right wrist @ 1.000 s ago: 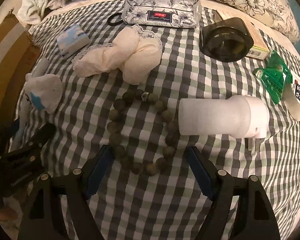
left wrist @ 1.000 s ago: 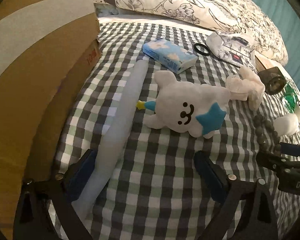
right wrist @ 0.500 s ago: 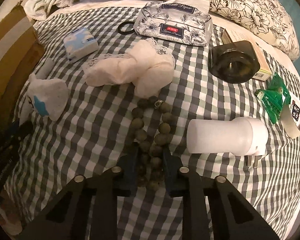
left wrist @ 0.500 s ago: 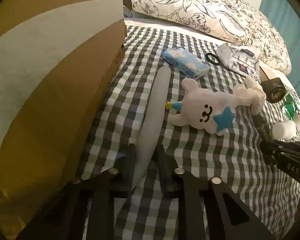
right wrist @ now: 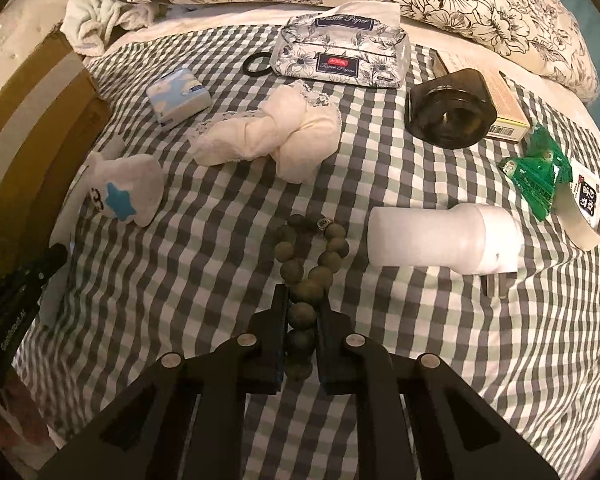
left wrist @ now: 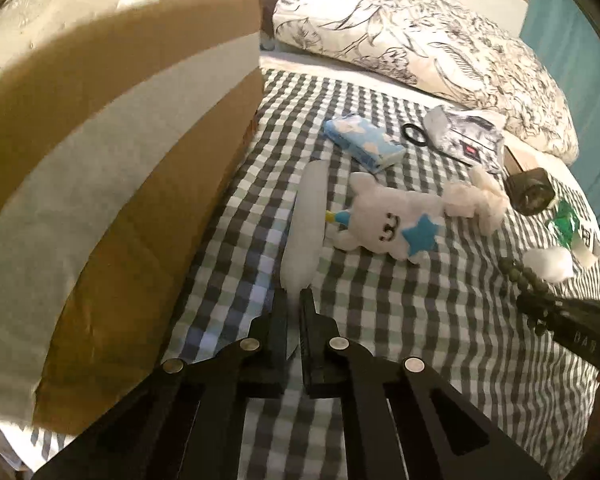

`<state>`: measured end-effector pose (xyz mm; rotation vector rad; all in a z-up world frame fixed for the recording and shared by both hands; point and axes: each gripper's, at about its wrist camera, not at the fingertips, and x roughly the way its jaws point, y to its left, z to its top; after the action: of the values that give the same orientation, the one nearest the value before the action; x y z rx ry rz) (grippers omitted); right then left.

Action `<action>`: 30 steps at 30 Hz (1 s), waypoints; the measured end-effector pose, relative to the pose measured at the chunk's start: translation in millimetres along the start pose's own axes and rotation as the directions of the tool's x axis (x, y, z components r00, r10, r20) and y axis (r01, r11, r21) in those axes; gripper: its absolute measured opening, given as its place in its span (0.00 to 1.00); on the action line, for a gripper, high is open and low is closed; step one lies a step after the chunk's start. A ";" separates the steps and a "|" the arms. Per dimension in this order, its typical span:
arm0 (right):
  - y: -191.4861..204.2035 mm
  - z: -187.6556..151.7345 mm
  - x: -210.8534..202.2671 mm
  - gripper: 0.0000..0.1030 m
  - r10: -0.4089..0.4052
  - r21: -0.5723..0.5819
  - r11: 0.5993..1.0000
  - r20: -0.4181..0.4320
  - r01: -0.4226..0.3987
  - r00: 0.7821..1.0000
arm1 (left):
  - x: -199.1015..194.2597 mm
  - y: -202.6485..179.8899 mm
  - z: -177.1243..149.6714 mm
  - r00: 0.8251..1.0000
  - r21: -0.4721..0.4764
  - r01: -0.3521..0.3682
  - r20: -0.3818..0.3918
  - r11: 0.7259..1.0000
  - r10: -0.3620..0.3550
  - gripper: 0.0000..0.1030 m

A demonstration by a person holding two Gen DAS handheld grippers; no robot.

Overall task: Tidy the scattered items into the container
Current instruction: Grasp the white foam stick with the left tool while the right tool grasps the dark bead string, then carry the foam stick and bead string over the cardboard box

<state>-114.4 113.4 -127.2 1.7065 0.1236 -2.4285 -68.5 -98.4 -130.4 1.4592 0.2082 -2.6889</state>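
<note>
In the left wrist view a tall cardboard box [left wrist: 112, 184] fills the left half of the frame; a white plush toy [left wrist: 392, 222] lies at centre right, a blue tissue pack [left wrist: 362, 142] above it. All rest on a checked bedspread [left wrist: 420, 340], with floral pillows [left wrist: 420, 40] along the top. The left gripper [left wrist: 294, 300] is clamped on the near end of a long pale tube [left wrist: 306, 220] beside the box. The right gripper [right wrist: 302, 312] is pinched on a string of dark beads [right wrist: 312, 256] at centre frame, a white bottle [right wrist: 440, 240] lying to their right.
</note>
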 end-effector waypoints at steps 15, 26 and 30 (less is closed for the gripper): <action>19.4 -2.6 -50.7 0.11 0.059 -0.024 0.998 0.076 -0.057 0.995 | -64.0 -21.3 12.9 0.993 0.067 0.055 0.100 0.996 -0.062 0.04; 52.6 1.2 -94.5 0.11 0.100 -0.081 0.993 0.149 -0.088 0.984 | -93.8 -9.6 28.0 0.990 0.050 0.058 0.126 0.997 -0.064 0.04; 65.8 3.0 -106.3 0.11 0.109 -0.095 0.991 0.170 -0.094 0.979 | -104.3 -0.7 37.7 0.989 0.044 0.056 0.132 0.997 -0.062 0.04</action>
<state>-69.9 58.0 -24.3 1.4211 0.1132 -2.4457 -42.9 -103.5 -22.5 1.2971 0.1922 -2.8405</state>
